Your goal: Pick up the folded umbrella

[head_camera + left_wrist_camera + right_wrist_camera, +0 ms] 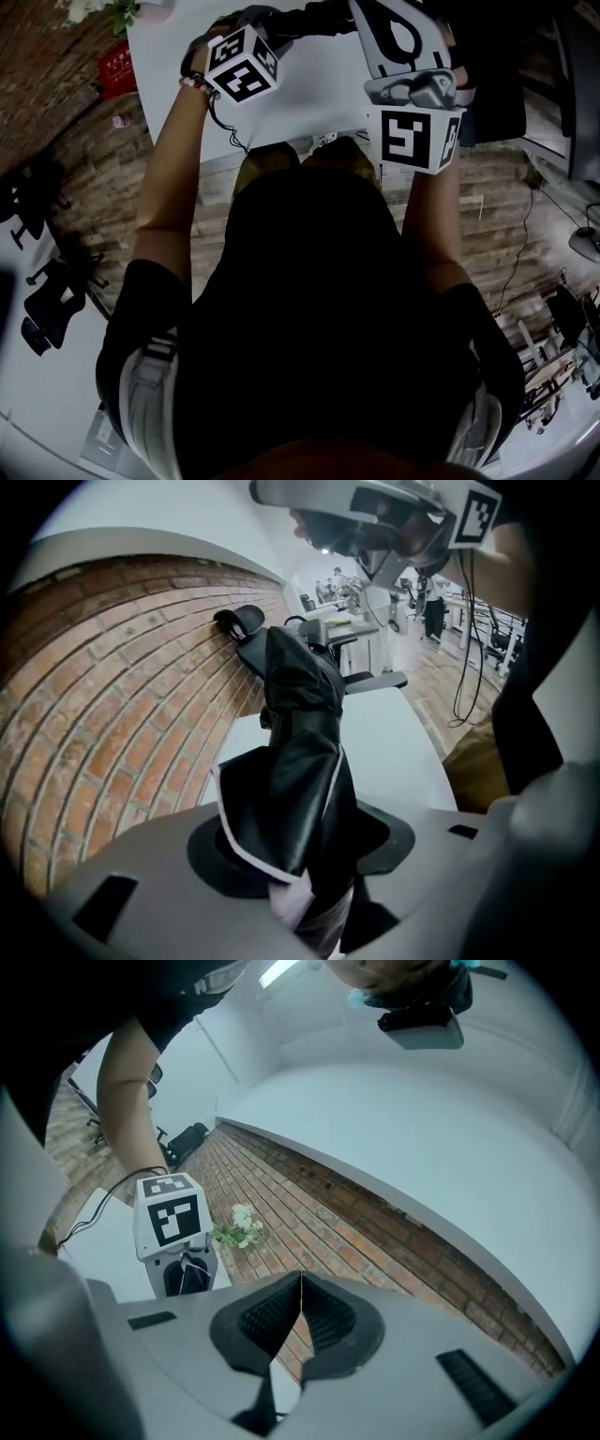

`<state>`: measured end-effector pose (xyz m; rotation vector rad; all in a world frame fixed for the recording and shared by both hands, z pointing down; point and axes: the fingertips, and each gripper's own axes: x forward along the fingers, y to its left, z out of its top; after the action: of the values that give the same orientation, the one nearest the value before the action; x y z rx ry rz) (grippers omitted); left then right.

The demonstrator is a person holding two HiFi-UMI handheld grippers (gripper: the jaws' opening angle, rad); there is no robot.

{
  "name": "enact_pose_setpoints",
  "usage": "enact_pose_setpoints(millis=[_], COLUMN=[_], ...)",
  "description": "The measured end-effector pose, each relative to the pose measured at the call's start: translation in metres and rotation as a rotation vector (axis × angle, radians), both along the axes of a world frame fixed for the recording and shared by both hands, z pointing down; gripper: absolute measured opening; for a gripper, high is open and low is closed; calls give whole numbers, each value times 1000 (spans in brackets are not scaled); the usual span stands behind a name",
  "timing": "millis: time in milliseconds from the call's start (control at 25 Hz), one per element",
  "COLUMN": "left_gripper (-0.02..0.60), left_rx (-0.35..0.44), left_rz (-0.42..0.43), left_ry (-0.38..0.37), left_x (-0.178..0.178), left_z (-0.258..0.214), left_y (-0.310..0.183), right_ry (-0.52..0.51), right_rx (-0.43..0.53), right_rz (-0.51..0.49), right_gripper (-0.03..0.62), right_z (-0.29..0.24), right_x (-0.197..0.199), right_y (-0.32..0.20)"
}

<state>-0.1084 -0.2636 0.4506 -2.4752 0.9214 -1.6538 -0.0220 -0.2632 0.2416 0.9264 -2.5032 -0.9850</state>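
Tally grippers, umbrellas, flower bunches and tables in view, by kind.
grippers: 2 (left gripper, right gripper)
folded umbrella: 1
flower bunch: 1
white table: 1
total: 5

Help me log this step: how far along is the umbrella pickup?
Done: the left gripper grips the folded umbrella between its fingers. In hand: the umbrella appears raised off the white table. Left: little, perhaps lifting it fully clear. The right gripper is shut and empty.
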Motion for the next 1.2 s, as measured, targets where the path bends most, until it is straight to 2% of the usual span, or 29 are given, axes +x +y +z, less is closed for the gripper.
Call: enact_pose_setpoints(millis=[240, 560, 840, 1000, 1200], left_gripper=[213, 213, 213, 213, 215], left_rx=[107, 276, 437, 525, 579], left_rz=[-180, -326, -406, -409, -414], left_ry=[108, 232, 326, 367, 387], left_x=[-3, -5, -11, -13, -14], left_z=[-37, -94, -138, -160, -182], left_y=[13, 16, 18, 17, 19], right_ry=[-9, -24, -44, -37, -42], right_rx=[33, 53, 50, 39, 27], right_rz=[-41, -75, -87, -85, -86], right_gripper=[29, 29, 29, 29, 29], right_z=[-12, -24, -30, -26, -27], right_x=[-1, -3, -7, -10, -14], right_y=[12, 23, 24, 21, 18])
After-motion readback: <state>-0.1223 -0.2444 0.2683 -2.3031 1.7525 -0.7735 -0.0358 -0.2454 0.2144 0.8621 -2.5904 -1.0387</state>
